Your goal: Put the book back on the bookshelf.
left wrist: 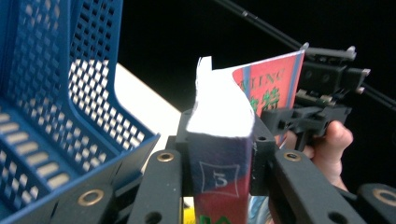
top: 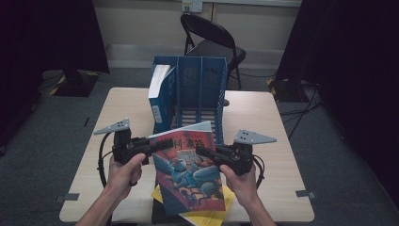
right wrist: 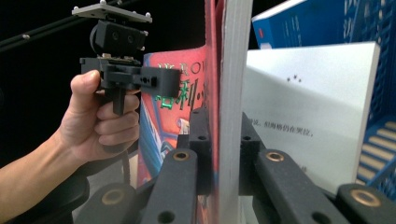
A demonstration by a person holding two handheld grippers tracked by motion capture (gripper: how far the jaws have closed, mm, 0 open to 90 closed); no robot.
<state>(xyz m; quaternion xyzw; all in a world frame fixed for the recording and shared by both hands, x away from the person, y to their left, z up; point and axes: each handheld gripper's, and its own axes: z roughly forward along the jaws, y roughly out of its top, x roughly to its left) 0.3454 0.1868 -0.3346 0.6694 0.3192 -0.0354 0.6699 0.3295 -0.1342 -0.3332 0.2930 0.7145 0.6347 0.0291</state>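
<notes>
Both hands raise the illustrated book [top: 190, 174] clear of the worktop [top: 273, 122], left tool [top: 162, 145] and right tool [top: 203, 151] pinching its edges; slotting it into the blue file rack [top: 197, 89] remains.

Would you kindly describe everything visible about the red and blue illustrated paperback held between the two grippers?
The red and blue illustrated paperback is closed, with a glossy cover showing a cartoon figure, Chinese title characters and a "5" on its spine. It is held tilted above the table, over a yellow booklet, in front of the blue plastic file rack. The left gripper clamps its spine edge, and the right gripper clamps the opposite, white page edge.
</notes>
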